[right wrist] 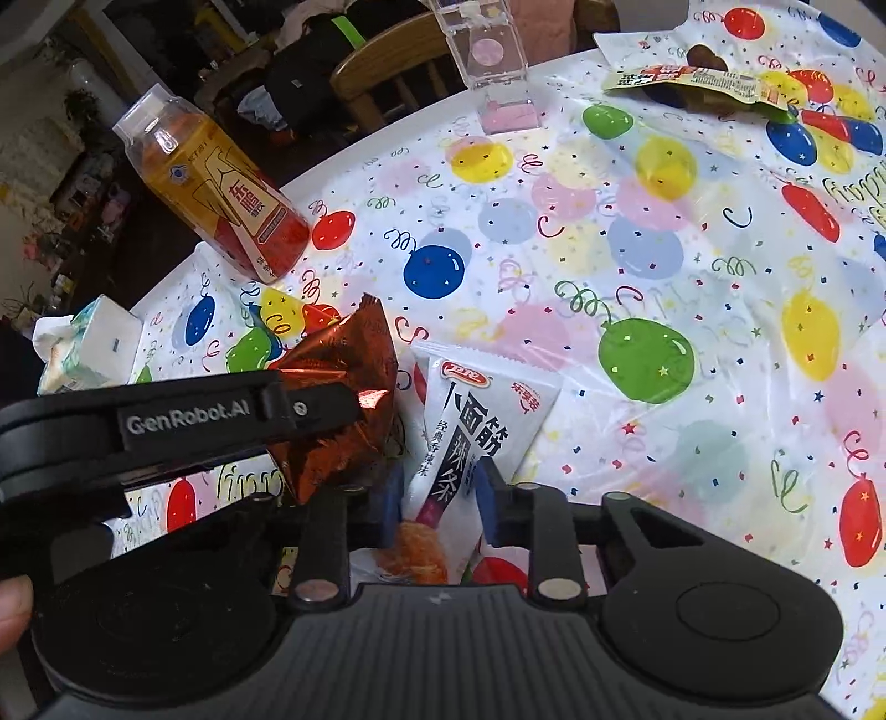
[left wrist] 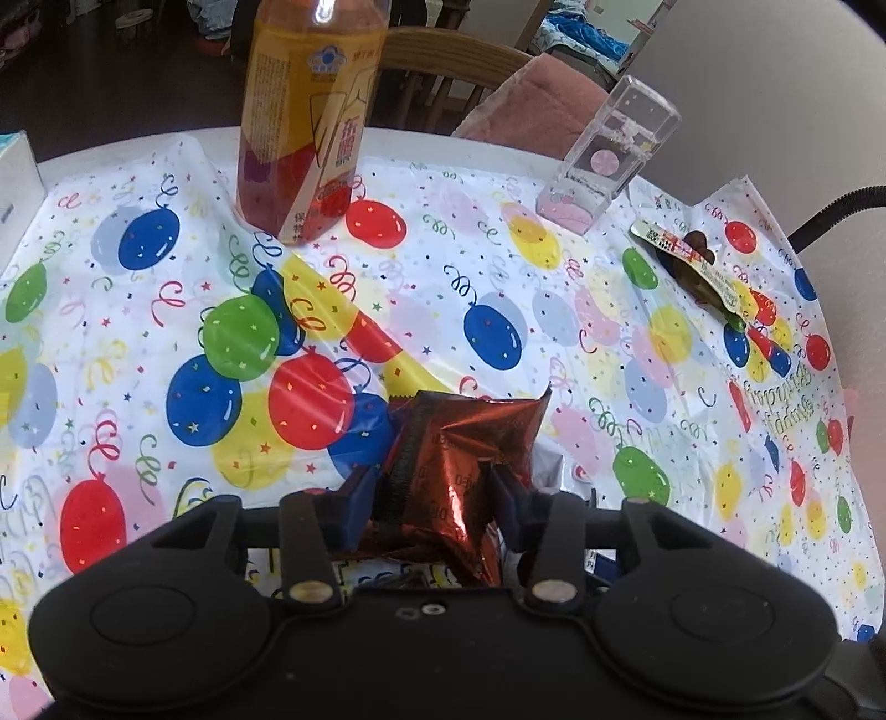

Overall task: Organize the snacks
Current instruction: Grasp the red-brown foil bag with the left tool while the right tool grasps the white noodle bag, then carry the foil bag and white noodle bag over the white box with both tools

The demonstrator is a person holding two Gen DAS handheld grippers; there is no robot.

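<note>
My left gripper (left wrist: 434, 495) is shut on a crumpled red foil snack packet (left wrist: 465, 443), held just above the balloon-print tablecloth. The right wrist view shows that same red foil packet (right wrist: 343, 382) pinched in the left gripper (right wrist: 310, 410) from the side. My right gripper (right wrist: 440, 504) is shut on a white snack pouch (right wrist: 470, 421) with black lettering, which lies on the cloth right beside the red packet. A green-and-brown snack packet (left wrist: 695, 260) (right wrist: 698, 80) rests at the far right of the table.
An orange drink bottle (left wrist: 307, 127) (right wrist: 221, 188) stands at the far left. A clear plastic box (left wrist: 609, 149) (right wrist: 487, 50) stands at the back edge. A tissue pack (right wrist: 88, 343) sits by the left table edge. A wooden chair (left wrist: 448, 61) is behind the table.
</note>
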